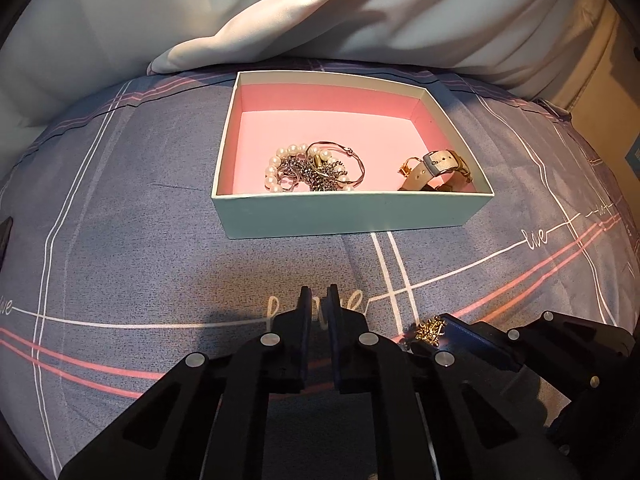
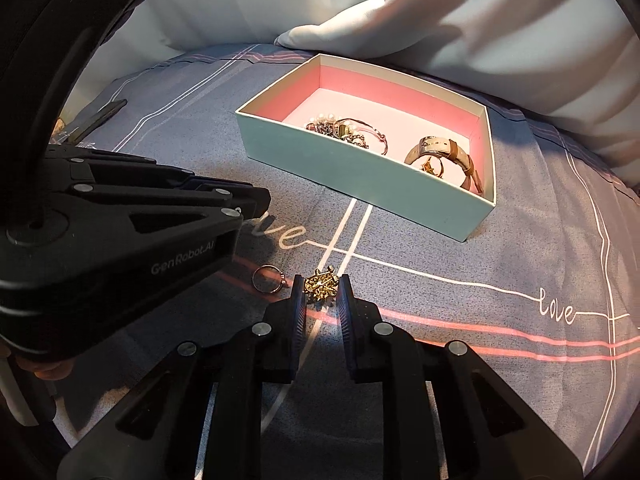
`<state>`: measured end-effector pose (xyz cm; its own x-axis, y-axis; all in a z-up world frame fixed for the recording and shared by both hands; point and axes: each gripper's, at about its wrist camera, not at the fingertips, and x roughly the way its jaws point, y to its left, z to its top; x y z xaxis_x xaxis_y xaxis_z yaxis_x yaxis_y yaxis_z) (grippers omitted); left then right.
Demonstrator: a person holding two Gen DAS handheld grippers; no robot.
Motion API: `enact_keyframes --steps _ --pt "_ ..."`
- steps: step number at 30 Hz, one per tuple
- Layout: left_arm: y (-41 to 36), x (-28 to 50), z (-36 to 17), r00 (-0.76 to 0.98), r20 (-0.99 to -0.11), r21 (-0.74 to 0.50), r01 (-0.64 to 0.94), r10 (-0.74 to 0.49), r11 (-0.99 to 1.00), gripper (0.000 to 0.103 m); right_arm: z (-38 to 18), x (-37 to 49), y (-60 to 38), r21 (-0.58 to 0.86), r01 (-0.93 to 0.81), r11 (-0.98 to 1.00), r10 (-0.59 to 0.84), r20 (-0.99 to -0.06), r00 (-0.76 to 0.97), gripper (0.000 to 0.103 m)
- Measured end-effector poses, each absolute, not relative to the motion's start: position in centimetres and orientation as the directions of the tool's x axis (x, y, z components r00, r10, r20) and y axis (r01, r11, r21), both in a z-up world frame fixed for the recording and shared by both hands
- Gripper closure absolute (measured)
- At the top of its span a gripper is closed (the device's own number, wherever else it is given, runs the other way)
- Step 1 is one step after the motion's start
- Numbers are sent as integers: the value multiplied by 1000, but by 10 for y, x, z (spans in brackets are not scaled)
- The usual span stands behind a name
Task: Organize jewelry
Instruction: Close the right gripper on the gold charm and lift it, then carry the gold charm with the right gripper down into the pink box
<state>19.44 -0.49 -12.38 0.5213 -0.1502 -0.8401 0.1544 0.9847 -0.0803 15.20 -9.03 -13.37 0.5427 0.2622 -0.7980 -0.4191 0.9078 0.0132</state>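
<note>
A teal box (image 1: pixel 344 216) with a pink inside sits on the bed; it also shows in the right wrist view (image 2: pixel 360 184). It holds a pearl bracelet tangled with chains and a bangle (image 1: pixel 312 168) and a pale-strap watch (image 1: pixel 440 170). A gold brooch (image 2: pixel 322 285) lies on the bedsheet between my right gripper's (image 2: pixel 320 292) fingertips, which stand around it with a small gap. A ring (image 2: pixel 269 279) lies just left of it. My left gripper (image 1: pixel 319 300) is nearly closed and empty, hovering over the sheet in front of the box. The brooch (image 1: pixel 430 330) shows at its right.
The bed has a grey-blue sheet with white and pink lines (image 1: pixel 120 220). White pillows or a duvet (image 1: pixel 360 12) lie behind the box. A dark flat object (image 2: pixel 100 118) lies at the far left of the bed.
</note>
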Motion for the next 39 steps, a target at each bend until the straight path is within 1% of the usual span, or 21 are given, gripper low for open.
enact_keyframes --steps 20,30,39 --pt "-3 202 -101 547 -821 -99 145 -164 984 95 -107 161 -97 0 -396 918 254 -768 589 85" --pt "-5 212 -82 576 -801 -95 145 -163 985 95 -83 175 -100 -9 -382 924 251 -738 626 85" --pt "-5 222 -77 580 -799 -92 142 -158 986 95 -75 186 -100 -22 -381 924 244 -733 635 85"
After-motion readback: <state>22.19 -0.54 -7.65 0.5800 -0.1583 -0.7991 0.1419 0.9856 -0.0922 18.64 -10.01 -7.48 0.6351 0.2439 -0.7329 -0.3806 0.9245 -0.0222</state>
